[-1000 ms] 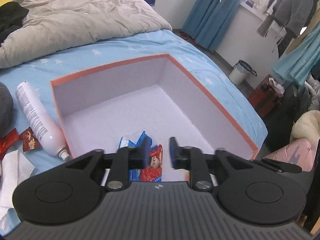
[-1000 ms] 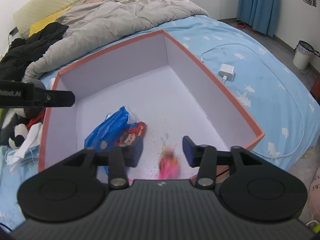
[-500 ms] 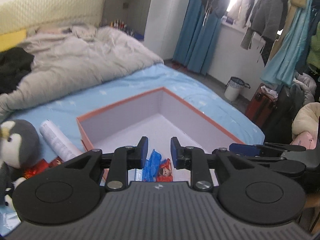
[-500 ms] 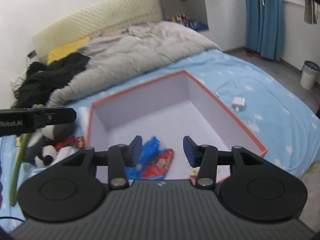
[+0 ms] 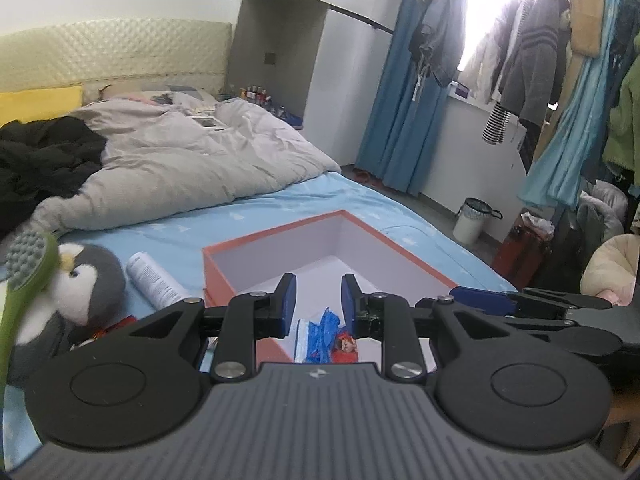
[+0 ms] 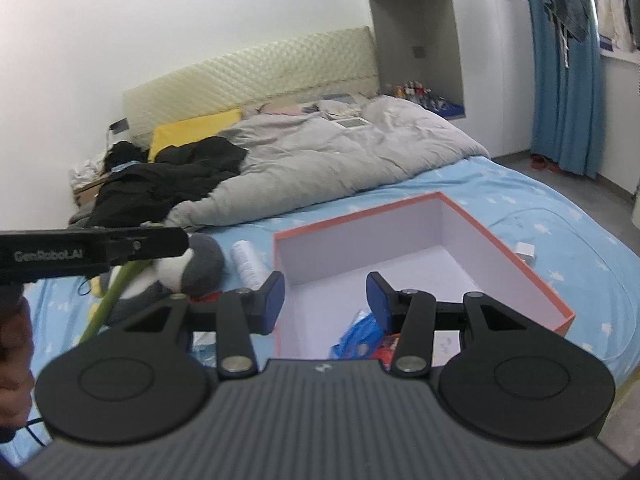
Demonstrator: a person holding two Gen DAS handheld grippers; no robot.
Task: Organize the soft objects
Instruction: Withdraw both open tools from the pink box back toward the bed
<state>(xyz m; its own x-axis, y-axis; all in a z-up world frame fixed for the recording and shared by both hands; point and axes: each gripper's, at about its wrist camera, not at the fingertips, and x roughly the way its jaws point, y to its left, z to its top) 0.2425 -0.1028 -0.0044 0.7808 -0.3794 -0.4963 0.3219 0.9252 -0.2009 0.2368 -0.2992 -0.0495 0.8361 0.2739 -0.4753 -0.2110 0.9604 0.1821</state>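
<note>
An orange-rimmed box (image 5: 280,236) with a white inside sits on the blue bed; it also shows in the right wrist view (image 6: 516,256). Blue and red soft packets (image 5: 326,338) lie in its near corner, also seen in the right wrist view (image 6: 360,334). A grey-and-white penguin plush (image 5: 86,284) lies left of the box, and shows in the right wrist view (image 6: 192,268). My left gripper (image 5: 316,300) is open and empty, raised above the box's near edge. My right gripper (image 6: 326,296) is open and empty, also raised above the box.
A white spray can (image 5: 154,280) lies between plush and box. A green brush (image 5: 26,280) stands at far left. A grey duvet (image 5: 180,160) and black clothes (image 5: 44,160) cover the bed's head. A white charger (image 6: 524,250) lies right of the box. A bin (image 5: 474,220) stands on the floor.
Both grippers have pulled up and back from inside the box. The right gripper has dropped a small pink item and its jaws have widened. The penguin plush came into view.
</note>
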